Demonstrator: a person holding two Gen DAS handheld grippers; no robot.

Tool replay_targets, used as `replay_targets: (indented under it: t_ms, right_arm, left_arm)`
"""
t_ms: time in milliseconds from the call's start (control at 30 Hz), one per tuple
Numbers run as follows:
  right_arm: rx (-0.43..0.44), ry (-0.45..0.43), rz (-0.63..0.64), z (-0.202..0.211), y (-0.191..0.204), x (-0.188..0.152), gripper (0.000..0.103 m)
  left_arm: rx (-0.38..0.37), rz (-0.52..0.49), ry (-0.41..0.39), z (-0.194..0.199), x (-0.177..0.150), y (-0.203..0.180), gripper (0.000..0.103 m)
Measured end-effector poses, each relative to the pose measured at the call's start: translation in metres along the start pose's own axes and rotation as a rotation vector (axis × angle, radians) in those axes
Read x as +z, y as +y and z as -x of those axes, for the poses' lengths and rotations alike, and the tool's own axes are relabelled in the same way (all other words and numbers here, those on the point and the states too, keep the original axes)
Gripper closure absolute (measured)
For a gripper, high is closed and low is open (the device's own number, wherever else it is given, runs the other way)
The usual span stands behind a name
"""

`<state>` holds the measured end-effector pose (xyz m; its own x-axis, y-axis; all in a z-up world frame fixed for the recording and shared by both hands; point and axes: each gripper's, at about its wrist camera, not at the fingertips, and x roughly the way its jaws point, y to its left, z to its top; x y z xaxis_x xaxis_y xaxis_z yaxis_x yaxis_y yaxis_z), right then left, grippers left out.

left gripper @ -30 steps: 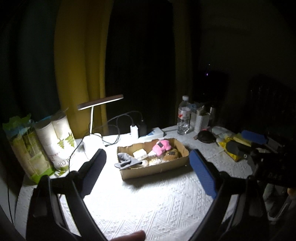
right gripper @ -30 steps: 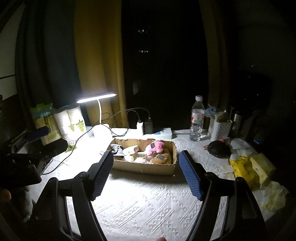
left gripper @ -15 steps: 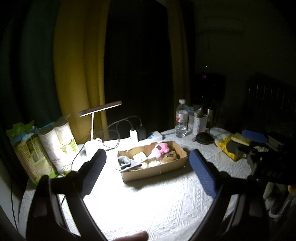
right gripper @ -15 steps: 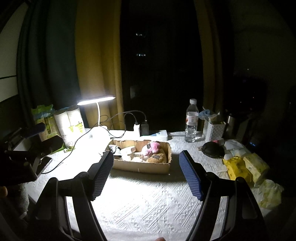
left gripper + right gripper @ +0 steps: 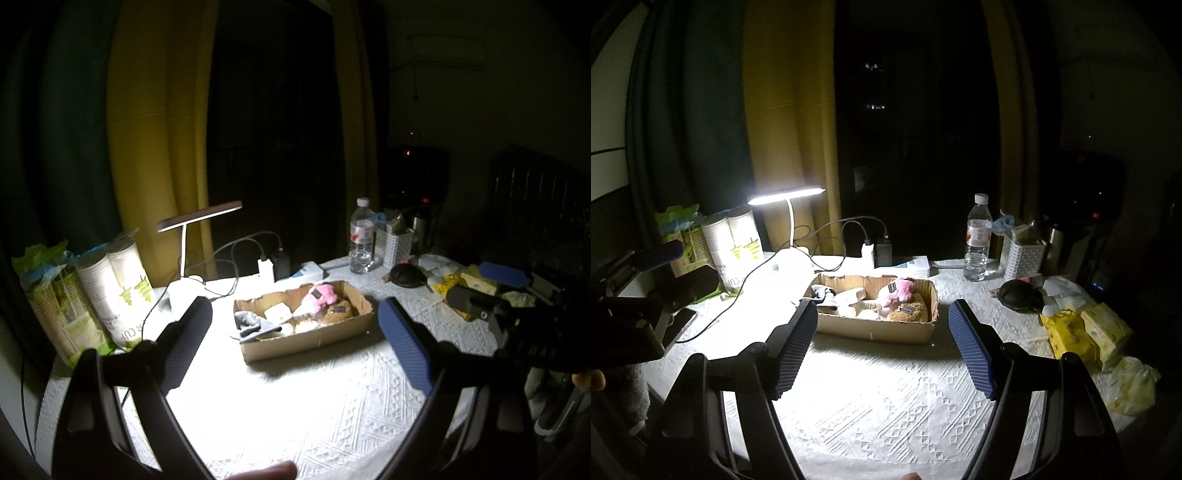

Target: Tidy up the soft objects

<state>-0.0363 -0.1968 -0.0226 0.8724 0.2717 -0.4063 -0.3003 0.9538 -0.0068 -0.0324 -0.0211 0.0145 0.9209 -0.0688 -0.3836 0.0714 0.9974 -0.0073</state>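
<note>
A shallow cardboard box [image 5: 306, 343] [image 5: 875, 326] sits mid-table and holds soft things: a pink plush [image 5: 319, 293] [image 5: 899, 290], a brown plush [image 5: 338, 310] [image 5: 905, 310], a grey sock [image 5: 251, 323] [image 5: 822, 291] and pale pieces [image 5: 277, 312]. My left gripper [image 5: 293, 332] is open and empty, held back above the table in front of the box. My right gripper [image 5: 882, 339] is open and empty too, also short of the box. The right gripper shows in the left wrist view [image 5: 506, 295]; the left one shows in the right wrist view [image 5: 646, 288].
A lit desk lamp [image 5: 786, 194] with cables and chargers [image 5: 875, 253] stands behind the box. Paper cup stacks [image 5: 122, 280] stand at left. A water bottle [image 5: 977, 240], white basket [image 5: 1023, 260], black pouch [image 5: 1019, 293] and yellow tissue packs [image 5: 1086, 332] lie at right. White patterned tablecloth [image 5: 886, 398].
Both grippers have pulled back and risen a little, so the box looks smaller and farther. Both stayed open and empty; nothing in the box moved.
</note>
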Motion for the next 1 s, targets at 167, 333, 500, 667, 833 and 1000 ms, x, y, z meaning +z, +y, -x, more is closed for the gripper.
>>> replay_targets:
  t_ms: [167,333,500,667,833,1000]
  right_arm:
    - [0.001,0.005,0.000,-0.0020,0.0004,-0.0001,0.026]
    - [0.001,0.009,0.001,-0.0034,0.0005,-0.0007,0.026]
    - [0.001,0.009,0.002,-0.0034,0.0007,-0.0004,0.026]
    - [0.002,0.014,0.004,-0.0057,0.0009,-0.0028,0.026]
    - [0.004,0.020,0.007,-0.0076,0.0018,-0.0038,0.026]
    - [0.002,0.021,0.006,-0.0084,0.0024,-0.0035,0.026]
  left_arm:
    - [0.001,0.000,0.000,0.0004,0.0001,-0.0015,0.010]
    - [0.003,-0.001,0.000,0.0008,-0.0005,-0.0027,0.010]
    - [0.004,0.001,0.000,0.0002,-0.0007,-0.0028,0.010]
    - [0.004,0.001,0.000,0.0002,-0.0008,-0.0032,0.010]
    - [0.003,0.002,-0.001,-0.0001,-0.0008,-0.0027,0.010]
    - [0.003,0.000,0.002,-0.0002,-0.0004,-0.0031,0.010]
